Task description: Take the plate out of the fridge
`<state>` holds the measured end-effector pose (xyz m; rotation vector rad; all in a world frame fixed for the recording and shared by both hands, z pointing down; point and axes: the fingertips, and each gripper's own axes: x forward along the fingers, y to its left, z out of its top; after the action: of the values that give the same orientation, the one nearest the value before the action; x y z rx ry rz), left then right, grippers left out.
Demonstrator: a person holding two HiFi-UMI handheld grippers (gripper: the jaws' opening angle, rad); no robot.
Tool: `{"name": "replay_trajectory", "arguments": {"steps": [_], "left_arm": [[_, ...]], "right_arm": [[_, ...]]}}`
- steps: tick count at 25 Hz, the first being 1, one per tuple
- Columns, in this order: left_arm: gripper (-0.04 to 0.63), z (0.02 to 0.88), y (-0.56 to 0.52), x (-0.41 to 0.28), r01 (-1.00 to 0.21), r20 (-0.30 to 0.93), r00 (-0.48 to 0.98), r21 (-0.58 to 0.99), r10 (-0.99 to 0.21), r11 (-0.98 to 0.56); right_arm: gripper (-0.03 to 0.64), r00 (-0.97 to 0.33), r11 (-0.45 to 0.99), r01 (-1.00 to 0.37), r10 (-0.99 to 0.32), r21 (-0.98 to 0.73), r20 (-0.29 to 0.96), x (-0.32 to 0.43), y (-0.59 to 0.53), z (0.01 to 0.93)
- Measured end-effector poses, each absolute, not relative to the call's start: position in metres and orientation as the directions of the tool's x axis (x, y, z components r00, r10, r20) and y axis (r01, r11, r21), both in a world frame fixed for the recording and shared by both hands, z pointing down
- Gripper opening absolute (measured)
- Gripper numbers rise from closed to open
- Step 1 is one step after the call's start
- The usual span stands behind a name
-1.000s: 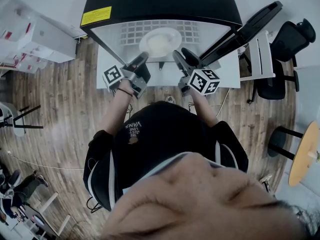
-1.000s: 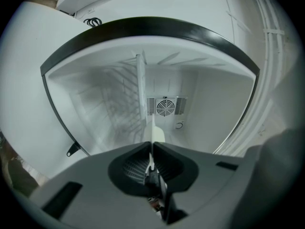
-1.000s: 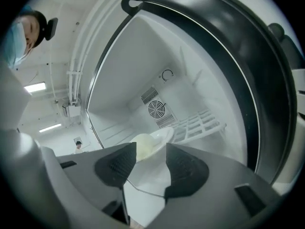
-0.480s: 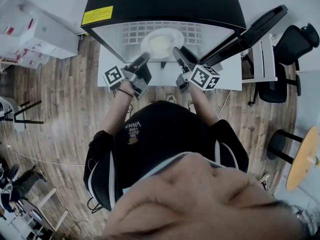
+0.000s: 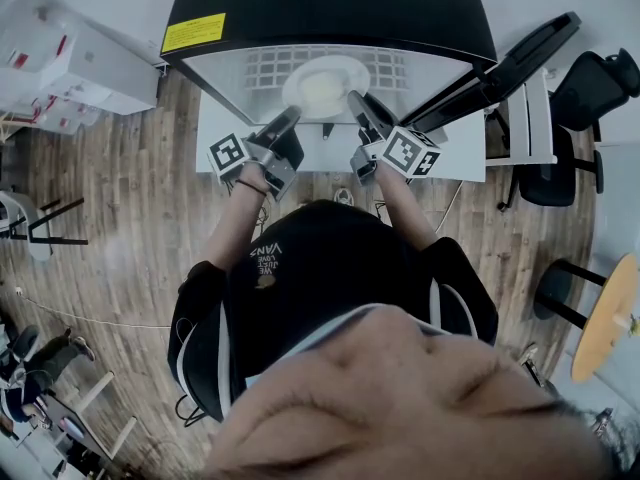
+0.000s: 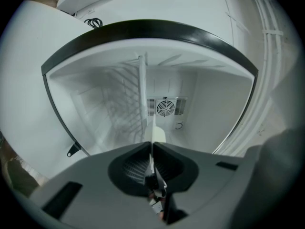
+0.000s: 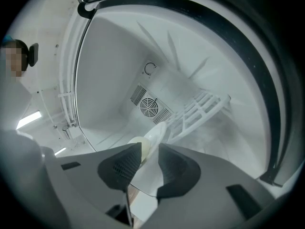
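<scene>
A white plate [image 5: 322, 86] with a cream centre lies on the wire shelf [image 5: 262, 66] inside the open fridge [image 5: 330, 8]. My left gripper [image 5: 292, 114] reaches in level from the left. In the left gripper view the plate [image 6: 155, 133] shows edge-on, and the left gripper [image 6: 151, 146] is shut on its thin rim. My right gripper [image 5: 353, 99] is at the plate's right rim. Its jaws have just been closing. In the right gripper view the plate [image 7: 157, 130] runs slanted between the pads of the right gripper [image 7: 150, 147], and they sit against it.
The fridge door [image 5: 510, 53] hangs open to the right. A round fan grille [image 6: 164, 107] sits in the fridge's back wall. The fridge stands on a white counter [image 5: 225, 128]. Black chairs [image 5: 590, 78] and a round wooden table [image 5: 605, 313] stand at the right on the wood floor.
The right gripper has edged toward the plate's right rim and rolled a little, and its jaws have narrowed around the rim. The left gripper has not moved.
</scene>
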<state>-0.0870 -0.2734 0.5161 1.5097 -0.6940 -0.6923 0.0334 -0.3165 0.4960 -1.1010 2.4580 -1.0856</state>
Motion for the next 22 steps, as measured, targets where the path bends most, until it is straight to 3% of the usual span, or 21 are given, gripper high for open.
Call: {"name": "replay_trajectory", "arguments": {"steps": [22], "left_arm": [[0.032,0.5141,-0.2713,-0.0879,-0.014,-0.03,0.657,0.999,-0.753,-0.051]], "right_arm": [[0.115,-0.675,0.432,-0.582,-0.729,-0.689,0.113,0.0326,-0.3114,0.4957]]}}
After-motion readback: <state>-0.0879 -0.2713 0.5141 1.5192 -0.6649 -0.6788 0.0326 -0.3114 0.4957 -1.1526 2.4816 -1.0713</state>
